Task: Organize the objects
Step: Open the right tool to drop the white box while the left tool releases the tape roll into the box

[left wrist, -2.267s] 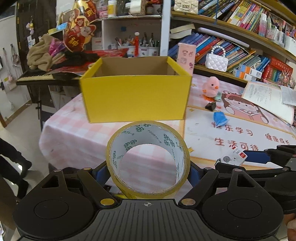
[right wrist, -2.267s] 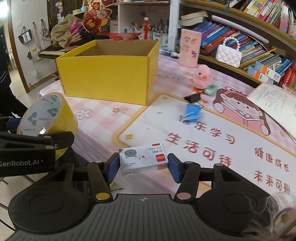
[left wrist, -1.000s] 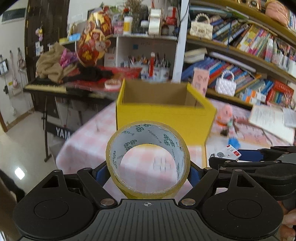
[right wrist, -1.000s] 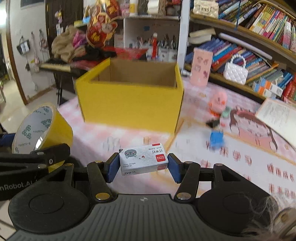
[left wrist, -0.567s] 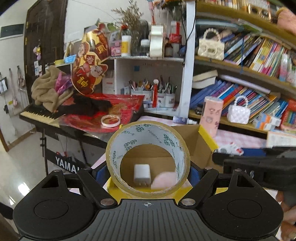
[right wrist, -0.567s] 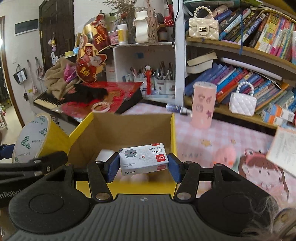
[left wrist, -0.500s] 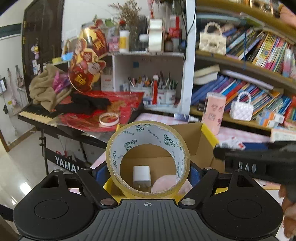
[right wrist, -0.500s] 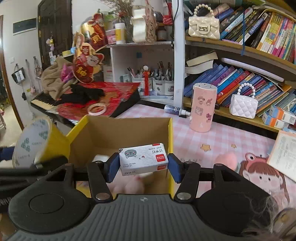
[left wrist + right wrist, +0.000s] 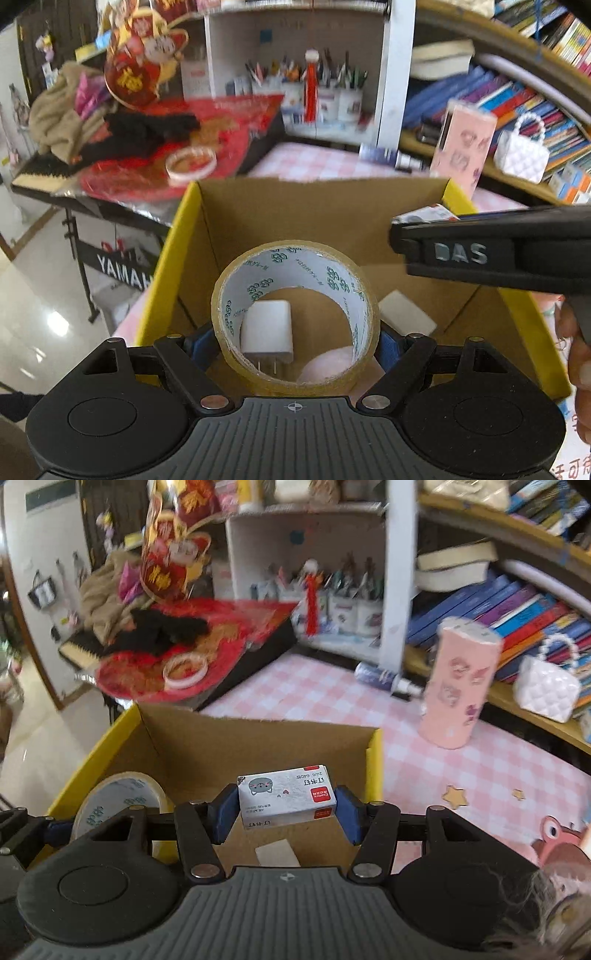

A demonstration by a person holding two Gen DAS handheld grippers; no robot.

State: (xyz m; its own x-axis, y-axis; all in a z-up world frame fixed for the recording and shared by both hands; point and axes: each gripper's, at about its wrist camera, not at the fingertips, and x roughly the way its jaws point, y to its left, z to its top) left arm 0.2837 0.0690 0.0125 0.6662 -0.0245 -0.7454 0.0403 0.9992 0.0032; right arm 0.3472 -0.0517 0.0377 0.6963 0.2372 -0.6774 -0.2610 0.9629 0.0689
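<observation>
Tape roll (image 9: 295,317) partly hiding charger (image 9: 266,328)

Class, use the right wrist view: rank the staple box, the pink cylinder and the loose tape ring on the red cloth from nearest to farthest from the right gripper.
1. Staple box: clamped in the right gripper, over the yellow box.
2. Pink cylinder: standing on the checked tablecloth, ahead and right.
3. Tape ring: on the red cloth, beyond the yellow box, ahead and left.

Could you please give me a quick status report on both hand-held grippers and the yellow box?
Left hand-held gripper shut on tape roll, right hand-held gripper shut on staple box. Both above open yellow box. White charger already inside; nothing blocking.
</observation>
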